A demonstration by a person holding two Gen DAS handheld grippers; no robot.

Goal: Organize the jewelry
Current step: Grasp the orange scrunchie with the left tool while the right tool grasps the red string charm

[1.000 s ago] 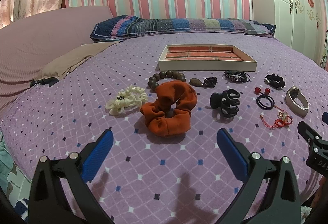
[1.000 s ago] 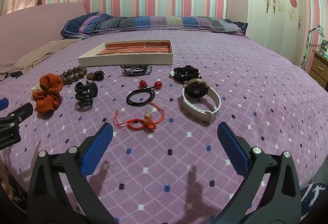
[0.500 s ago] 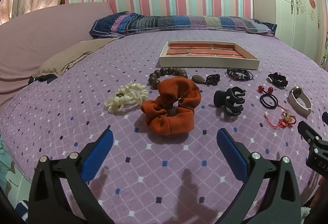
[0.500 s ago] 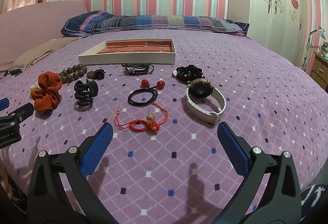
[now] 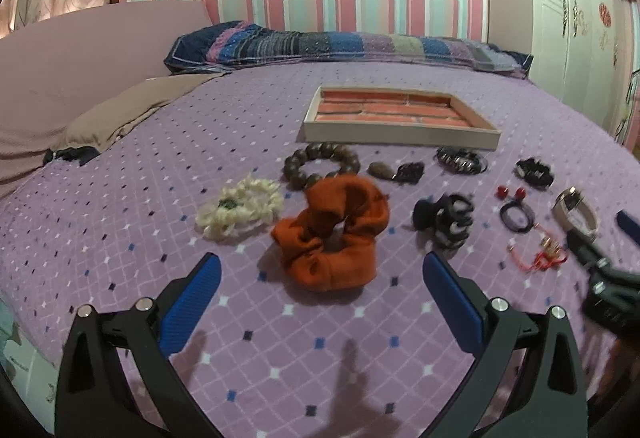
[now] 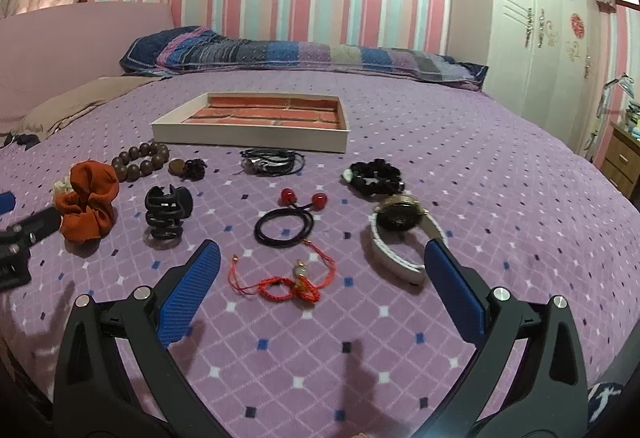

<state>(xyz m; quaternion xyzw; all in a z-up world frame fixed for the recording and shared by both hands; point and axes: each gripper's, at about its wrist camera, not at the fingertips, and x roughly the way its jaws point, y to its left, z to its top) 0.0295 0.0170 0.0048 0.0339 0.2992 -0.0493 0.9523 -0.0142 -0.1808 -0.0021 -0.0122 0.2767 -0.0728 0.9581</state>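
Observation:
Jewelry lies spread on a purple bedspread in front of a shallow tray (image 5: 400, 135) (image 6: 248, 135) lined with a brick pattern. My left gripper (image 5: 320, 270) is open just short of an orange scrunchie (image 5: 336, 230) (image 6: 88, 205), with a cream scrunchie (image 5: 240, 205), wooden bead bracelet (image 5: 320, 163) (image 6: 140, 161) and black claw clip (image 5: 446, 215) (image 6: 166, 211) nearby. My right gripper (image 6: 322, 266) is open over a red string bracelet (image 6: 288, 280) (image 5: 538, 258). A black hair tie with red beads (image 6: 286, 224) and a white-strapped watch (image 6: 400, 238) (image 5: 576, 211) lie just beyond it.
A dark cord bracelet (image 6: 272, 161), a black scrunchie (image 6: 374, 177) and a small brown-and-black piece (image 6: 186, 167) lie before the tray. A striped pillow (image 5: 344, 45) sits at the headboard, a tan cloth (image 5: 128, 109) at left, white wardrobe (image 6: 540, 37) at right.
Both grippers have moved forward and a little lower toward the items; the scrunchie and the red string bracelet now sit closer to the fingers. Nothing has been picked up.

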